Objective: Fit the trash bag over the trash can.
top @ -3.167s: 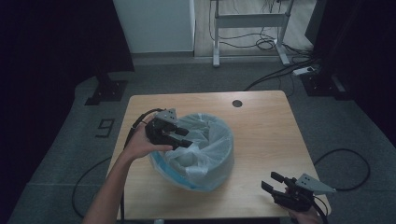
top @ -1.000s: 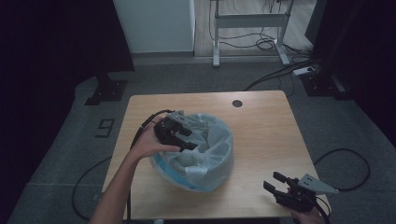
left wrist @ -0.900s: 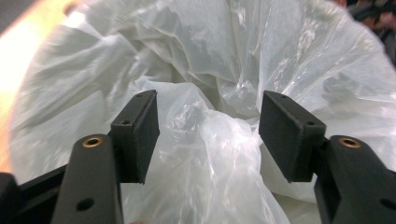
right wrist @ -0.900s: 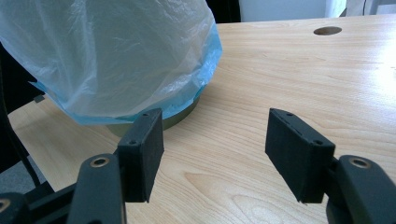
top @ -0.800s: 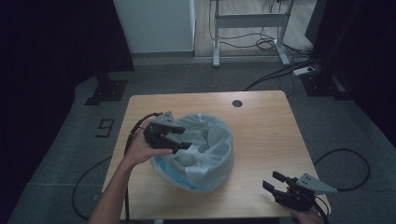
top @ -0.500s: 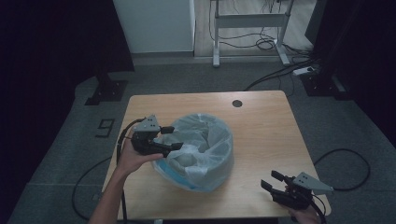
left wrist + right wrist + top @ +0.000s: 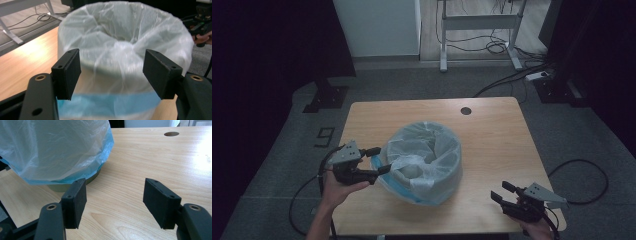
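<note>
Left claw (image 7: 379,160) spread beside bag-lined bin (image 7: 427,162); right claw (image 7: 115,202) spread, revealing bin's green base.

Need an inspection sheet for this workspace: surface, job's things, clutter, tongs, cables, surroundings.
Surface: wooden table, round hole near its far edge.
Job's things: bin lined with a clear bag that has a blue edge, folded over the rim and hanging down the outside.
Clutter: nothing seen.
Tongs: left tongs open at the bin's left side, jaws apart from the bag; right tongs open at the table's near right corner, nothing between the jaws.
Cables: one trails from the left tongs off the table's near edge; a black cable loops on the floor at the right.
Surroundings: grey floor, white desk frame with loose wires behind, dark curtains at the sides.
</note>
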